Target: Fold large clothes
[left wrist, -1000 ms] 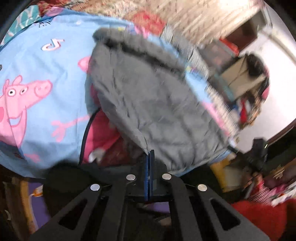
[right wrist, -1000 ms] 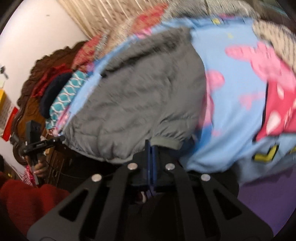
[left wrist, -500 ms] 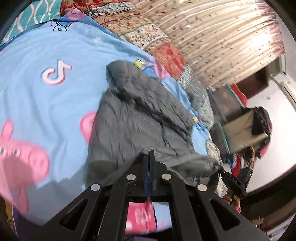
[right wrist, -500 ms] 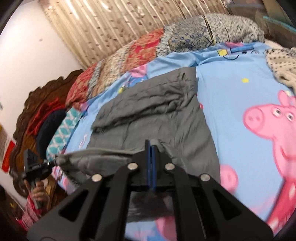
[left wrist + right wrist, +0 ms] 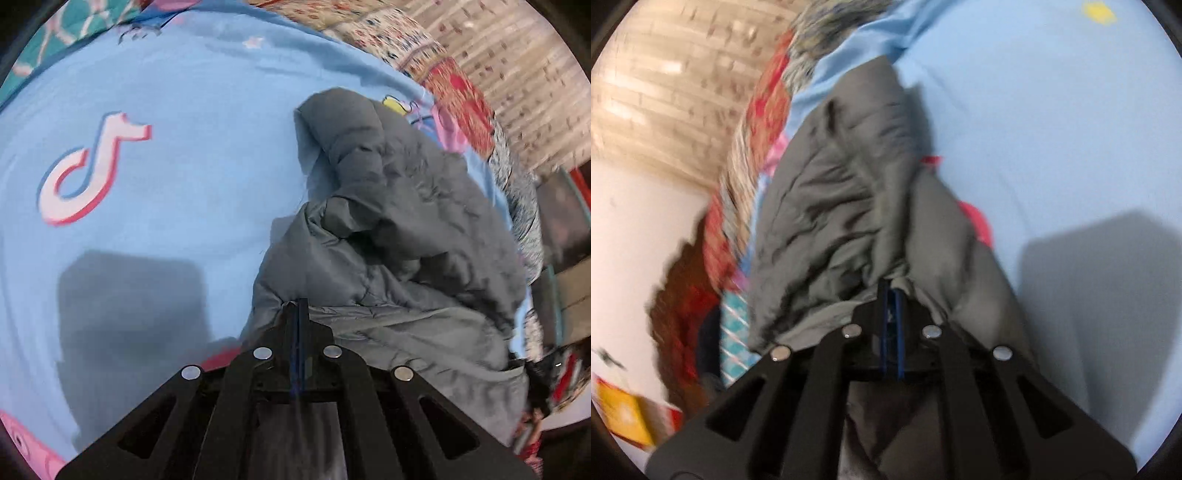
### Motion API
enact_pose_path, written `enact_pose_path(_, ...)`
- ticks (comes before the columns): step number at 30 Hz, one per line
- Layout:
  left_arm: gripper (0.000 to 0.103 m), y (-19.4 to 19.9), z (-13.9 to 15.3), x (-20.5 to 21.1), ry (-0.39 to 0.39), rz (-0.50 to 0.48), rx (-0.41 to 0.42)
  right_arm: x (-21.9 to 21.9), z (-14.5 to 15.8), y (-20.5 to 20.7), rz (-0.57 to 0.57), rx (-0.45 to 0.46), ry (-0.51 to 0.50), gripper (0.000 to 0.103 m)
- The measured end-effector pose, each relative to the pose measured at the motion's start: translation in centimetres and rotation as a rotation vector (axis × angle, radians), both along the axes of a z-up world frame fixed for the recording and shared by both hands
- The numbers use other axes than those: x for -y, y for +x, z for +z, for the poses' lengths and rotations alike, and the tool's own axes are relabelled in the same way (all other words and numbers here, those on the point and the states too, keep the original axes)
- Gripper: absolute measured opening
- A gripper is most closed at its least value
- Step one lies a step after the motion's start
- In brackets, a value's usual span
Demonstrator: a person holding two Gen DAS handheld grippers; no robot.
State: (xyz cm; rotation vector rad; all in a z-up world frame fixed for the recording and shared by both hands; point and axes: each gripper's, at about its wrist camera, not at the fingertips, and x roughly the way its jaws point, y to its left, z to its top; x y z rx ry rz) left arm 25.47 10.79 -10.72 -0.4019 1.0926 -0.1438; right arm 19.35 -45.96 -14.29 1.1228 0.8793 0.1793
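Here, left wrist view: the left gripper (image 5: 298, 306) has its fingers pinched together on a near edge of the grey padded jacket (image 5: 399, 229), fabric caught between them. The jacket lies bunched on the light blue bedsheet (image 5: 177, 155), which covers the bed; most of the jacket's bulk sits beyond and to the right of the fingers, with a puffed sleeve or hood fold at its far end. On the sheet left of the jacket, well apart from it, is a printed white-and-pink music-note logo (image 5: 85, 173). A dark shadow falls on the sheet just left of the jacket's near edge. Beyond the jacket, a red patterned quilt (image 5: 458, 92) borders the sheet, and behind that hangs a beige curtain (image 5: 517, 74); this area is blurred. Right wrist view: the right gripper (image 5: 894, 291) likewise has its fingers clamped on a gathered edge of the grey padded jacket (image 5: 842, 206), wrinkles radiating from the grip. The jacket extends away from the fingers, up and left. The light blue bedsheet (image 5: 1052, 129) lies to the jacket's right. Left of the jacket are the quilt (image 5: 764, 118), the curtain (image 5: 676, 85) and a dark wooden headboard (image 5: 676, 295), all motion-blurred.
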Motion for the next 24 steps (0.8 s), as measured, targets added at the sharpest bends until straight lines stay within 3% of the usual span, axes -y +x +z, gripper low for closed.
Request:
enact_pose_path(2, 0.029, -0.2, 0.2, 0.5, 0.039, -0.011, 0.019, 0.7, -0.2, -0.7, -0.011, 0.003, 0.042, 0.003)
enact_pose_path(5, 0.029, -1.4, 2.4, 0.3, 0.052, -0.024, 0.055, 1.0, 2.2, -2.2, -0.014, 0.055, 0.005, 0.013)
enact_pose_path(7, 0.029, -2.7, 4.2, -0.7, 0.023, -0.009, 0.099, 1.4, 5.0, -3.9, -0.042, 0.108, -0.093, 0.045)
enact_pose_path(9, 0.029, -4.1, 6.2, -2.2, -0.052, 0.014, 0.154, 1.2, 7.9, -5.3, -0.054, 0.166, -0.207, 0.055)
enact_pose_path(11, 0.029, -4.9, 7.6, -3.1, -0.106, 0.04, 0.176, 0.1, 9.9, -6.0, -0.025, 0.206, -0.284, 0.055)
enact_pose_path(13, 0.029, -5.9, 8.8, -3.3, -0.135, 0.057, 0.204, -3.1, 12.3, -6.6, 0.094, 0.26, -0.432, 0.055)
enact_pose_path(17, 0.029, -6.4, 10.1, 1.0, -0.023, -0.045, 0.26, -9.7, 11.9, -6.2, 0.333, 0.285, -0.541, 0.051)
enact_pose_path(20, 0.029, -4.4, 9.2, 3.1, 0.059, -0.103, 0.216, -11.7, 8.2, -4.2, 0.37, 0.154, -0.602, 0.047)
enact_pose_path(24, 0.029, -0.7, 6.9, 1.2, 0.103, -0.028, 0.107, -8.7, 4.6, -2.5, 0.263, 0.02, -0.6, 0.038)
